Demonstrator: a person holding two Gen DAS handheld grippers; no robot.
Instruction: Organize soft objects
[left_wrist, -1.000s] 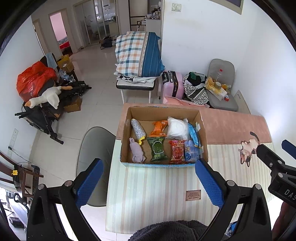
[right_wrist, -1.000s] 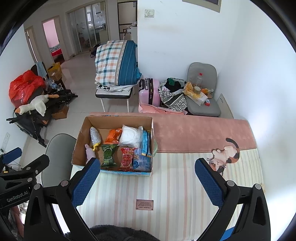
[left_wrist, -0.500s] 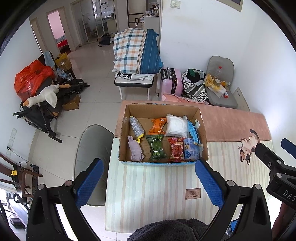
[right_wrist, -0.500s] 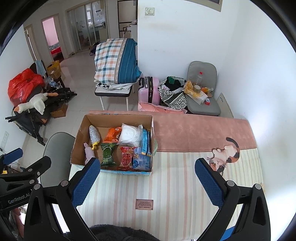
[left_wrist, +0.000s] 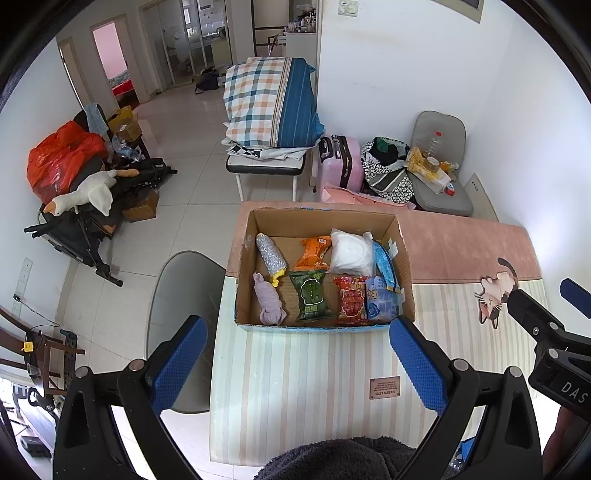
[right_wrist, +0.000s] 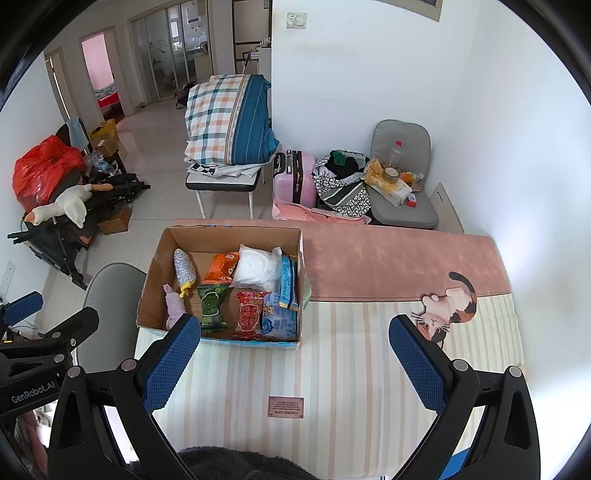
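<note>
Left wrist view has the cardboard box mid-frame on the striped mat, open top. Inside it – a silver glittery roll, a lilac cloth bundle, orange snack bag, green snack bag, red snack bag, a white soft pack and blue packs. Both my grippers are spread wide, holding nothing – left gripper, right gripper. Readable writing: "GenRobot.AI" lower left in the right view, "DAS" lower right in the left view. The mat's brown label is too small to read.
</note>
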